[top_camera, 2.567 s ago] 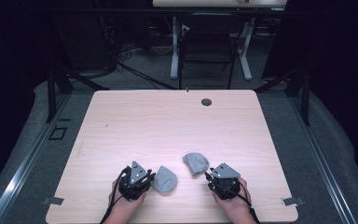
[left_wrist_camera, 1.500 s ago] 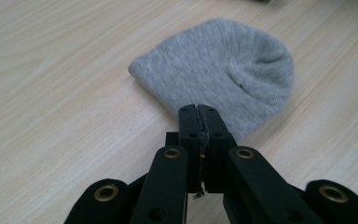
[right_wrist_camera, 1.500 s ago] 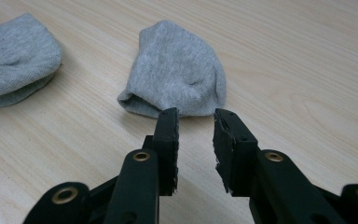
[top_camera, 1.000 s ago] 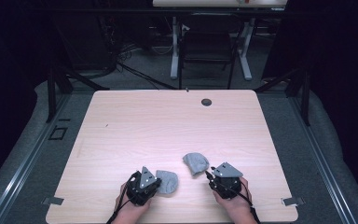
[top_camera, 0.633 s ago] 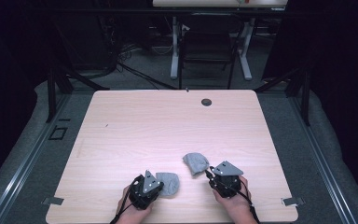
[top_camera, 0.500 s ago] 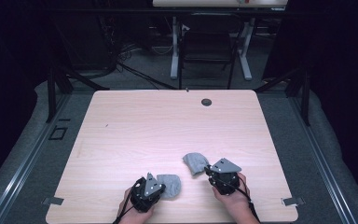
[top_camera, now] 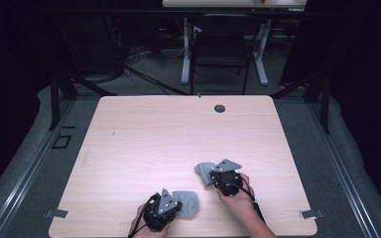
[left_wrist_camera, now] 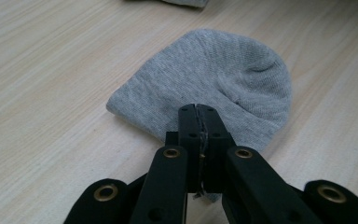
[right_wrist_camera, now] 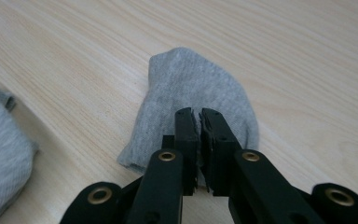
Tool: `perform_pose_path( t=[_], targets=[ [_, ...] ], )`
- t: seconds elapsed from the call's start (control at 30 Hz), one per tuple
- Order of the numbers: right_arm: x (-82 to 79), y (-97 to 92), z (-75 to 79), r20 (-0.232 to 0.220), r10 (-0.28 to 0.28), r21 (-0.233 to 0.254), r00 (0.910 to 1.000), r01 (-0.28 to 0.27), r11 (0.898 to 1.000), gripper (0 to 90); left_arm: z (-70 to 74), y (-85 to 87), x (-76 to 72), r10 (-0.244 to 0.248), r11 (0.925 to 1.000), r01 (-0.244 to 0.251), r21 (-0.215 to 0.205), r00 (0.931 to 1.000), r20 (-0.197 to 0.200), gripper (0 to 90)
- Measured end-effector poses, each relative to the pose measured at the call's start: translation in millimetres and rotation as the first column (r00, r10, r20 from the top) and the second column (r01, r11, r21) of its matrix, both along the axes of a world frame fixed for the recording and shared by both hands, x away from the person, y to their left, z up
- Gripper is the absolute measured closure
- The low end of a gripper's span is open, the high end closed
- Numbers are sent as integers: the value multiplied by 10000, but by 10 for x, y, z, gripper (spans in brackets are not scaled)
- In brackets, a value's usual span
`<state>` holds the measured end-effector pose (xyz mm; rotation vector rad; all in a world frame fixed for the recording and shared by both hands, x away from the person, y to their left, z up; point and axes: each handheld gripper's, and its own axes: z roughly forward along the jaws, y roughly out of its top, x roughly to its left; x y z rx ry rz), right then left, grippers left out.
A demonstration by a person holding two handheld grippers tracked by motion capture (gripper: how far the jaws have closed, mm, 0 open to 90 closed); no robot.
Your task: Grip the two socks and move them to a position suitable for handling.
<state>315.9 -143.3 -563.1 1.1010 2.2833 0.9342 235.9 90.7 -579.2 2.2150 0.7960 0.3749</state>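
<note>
Two grey socks lie on the light wooden table (top_camera: 178, 134) near its front edge. The left sock (top_camera: 187, 202) (left_wrist_camera: 214, 84) lies flat, and my left gripper (top_camera: 171, 204) (left_wrist_camera: 198, 112) is shut on its near edge. The right sock (top_camera: 204, 172) (right_wrist_camera: 191, 93) lies a little farther in, with my right gripper (top_camera: 217, 176) (right_wrist_camera: 196, 116) shut on its near end. In the right gripper view the left sock (right_wrist_camera: 0, 149) shows at the left edge.
A small dark round hole (top_camera: 220, 108) sits near the table's far edge. Beyond the table stand a dark chair (top_camera: 221, 49) and white desk legs (top_camera: 263, 54). Grey floor mats (top_camera: 362, 163) flank both sides of the table.
My left gripper has drawn its sock back toward the front edge and somewhat to the right. My right gripper has edged its sock slightly left and away from me.
</note>
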Motion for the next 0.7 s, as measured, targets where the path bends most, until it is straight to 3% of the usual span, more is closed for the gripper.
perform_pose_path(
  t=[0.37,0.7],
  targets=[
    [-36,201,-128,-203,138,-307,9997,-144,9994,877,-5,-42,-30,-110,9999,110,-90,9999,-12,891],
    [-16,451,-126,-440,321,-17,9985,-322,9995,878,-13,-34,-33,-84,9998,84,-163,10000,1,891]
  ],
)
